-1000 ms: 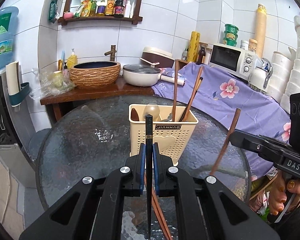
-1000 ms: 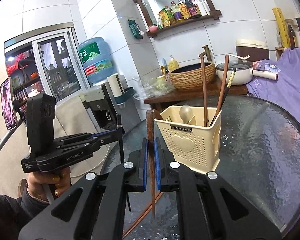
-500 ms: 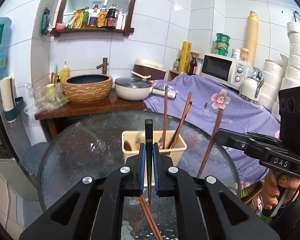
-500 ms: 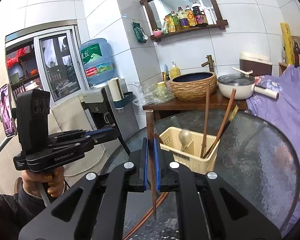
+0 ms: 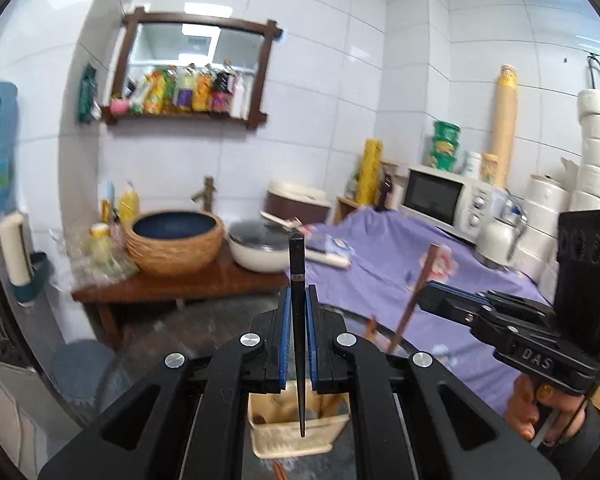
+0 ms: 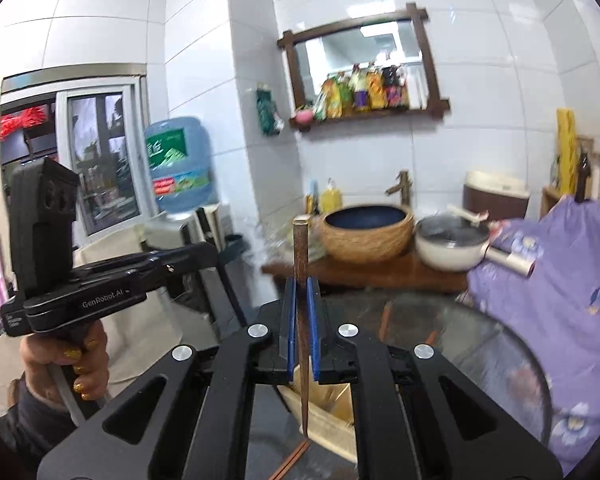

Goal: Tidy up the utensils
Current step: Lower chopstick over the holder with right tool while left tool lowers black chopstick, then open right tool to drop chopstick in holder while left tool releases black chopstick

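Note:
My left gripper (image 5: 298, 304) is shut on a black chopstick (image 5: 297, 280) held upright, tip down over the cream utensil basket (image 5: 296, 432) below it. My right gripper (image 6: 301, 298) is shut on a brown chopstick (image 6: 301, 264), also upright, with its tip above the basket (image 6: 328, 412). The right gripper also shows in the left wrist view (image 5: 428, 300), holding the brown chopstick (image 5: 418, 292) beside the basket. The left gripper shows in the right wrist view (image 6: 204, 254). Chopsticks standing in the basket (image 6: 385, 320) are mostly hidden behind my fingers.
The basket stands on a round glass table (image 6: 480, 344). More chopsticks (image 6: 296, 456) lie on the glass near the front. Behind are a wooden shelf with a woven basin (image 5: 176, 240) and a pot (image 5: 260, 250), and a purple floral cloth (image 5: 380, 248).
Both grippers have risen and moved in over the basket, which has dropped low in both views and is now largely behind the fingers. Both still hold their chopsticks.

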{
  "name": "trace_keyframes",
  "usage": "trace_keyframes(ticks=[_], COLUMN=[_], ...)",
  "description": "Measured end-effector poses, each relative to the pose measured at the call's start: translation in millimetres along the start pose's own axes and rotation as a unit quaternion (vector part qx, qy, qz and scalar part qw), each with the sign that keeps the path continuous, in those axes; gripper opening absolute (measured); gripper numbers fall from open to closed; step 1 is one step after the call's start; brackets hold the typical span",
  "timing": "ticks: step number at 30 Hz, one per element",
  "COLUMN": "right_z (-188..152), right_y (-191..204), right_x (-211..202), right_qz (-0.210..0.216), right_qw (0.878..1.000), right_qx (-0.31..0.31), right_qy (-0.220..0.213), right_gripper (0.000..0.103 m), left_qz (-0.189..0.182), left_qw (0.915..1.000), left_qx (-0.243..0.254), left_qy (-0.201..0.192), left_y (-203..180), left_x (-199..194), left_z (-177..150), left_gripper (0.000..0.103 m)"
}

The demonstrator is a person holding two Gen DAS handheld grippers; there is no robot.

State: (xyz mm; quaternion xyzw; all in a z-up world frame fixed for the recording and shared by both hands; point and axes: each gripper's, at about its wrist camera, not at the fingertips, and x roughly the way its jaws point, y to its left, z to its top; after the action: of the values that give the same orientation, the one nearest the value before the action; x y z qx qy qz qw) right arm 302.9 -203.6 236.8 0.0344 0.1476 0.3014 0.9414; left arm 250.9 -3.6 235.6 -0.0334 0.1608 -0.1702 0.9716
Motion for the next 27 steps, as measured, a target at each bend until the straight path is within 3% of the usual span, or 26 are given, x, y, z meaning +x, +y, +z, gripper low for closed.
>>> trace_keyframes(ticks=[2,6,11,16,18,19,20,23,27], right_z=[10,14,-25,-64,-80,-87,-94,-113,-135], right_y=[-4,-16,-33,-42,-45,-44,-45,-47,-48], right_x=[6,25,58,73,76,76,76,68,60], right_qz=[-0.011,-0.038,-0.043,-0.038,-0.036,-0.035,-0.036,-0.032,-0.02], right_qw=[1.0,0.999,0.999,0.997,0.996,0.996,0.996,0.995,0.993], right_qx=[-0.001,-0.008,0.016,0.041,0.052,0.051,0.053,0.059,0.07], right_qy=[-0.004,-0.013,0.019,0.046,0.058,0.064,0.067,0.071,0.089], right_gripper=[0.001,0.001,0.001,0.001,0.001,0.001,0.001,0.001,0.001], left_qz=[0.018,0.029,0.055,0.048,0.04,0.039,0.039,0.037,0.035], left_qw=[0.9998,0.9996,0.998,0.9952,0.9925,0.9912,0.9912,0.9948,0.9956], left_qx=[0.002,-0.007,-0.014,-0.031,-0.025,-0.03,-0.034,-0.032,-0.029], left_qy=[-0.009,-0.002,0.029,0.079,0.112,0.123,0.122,0.09,0.082], left_y=[0,4,13,27,28,30,31,32,32], left_x=[10,36,82,118,132,136,135,121,114], left_z=[10,9,-24,-56,-69,-77,-83,-97,-102], left_gripper=[0.007,0.007,0.007,0.008,0.029,0.056,0.074,0.076,0.077])
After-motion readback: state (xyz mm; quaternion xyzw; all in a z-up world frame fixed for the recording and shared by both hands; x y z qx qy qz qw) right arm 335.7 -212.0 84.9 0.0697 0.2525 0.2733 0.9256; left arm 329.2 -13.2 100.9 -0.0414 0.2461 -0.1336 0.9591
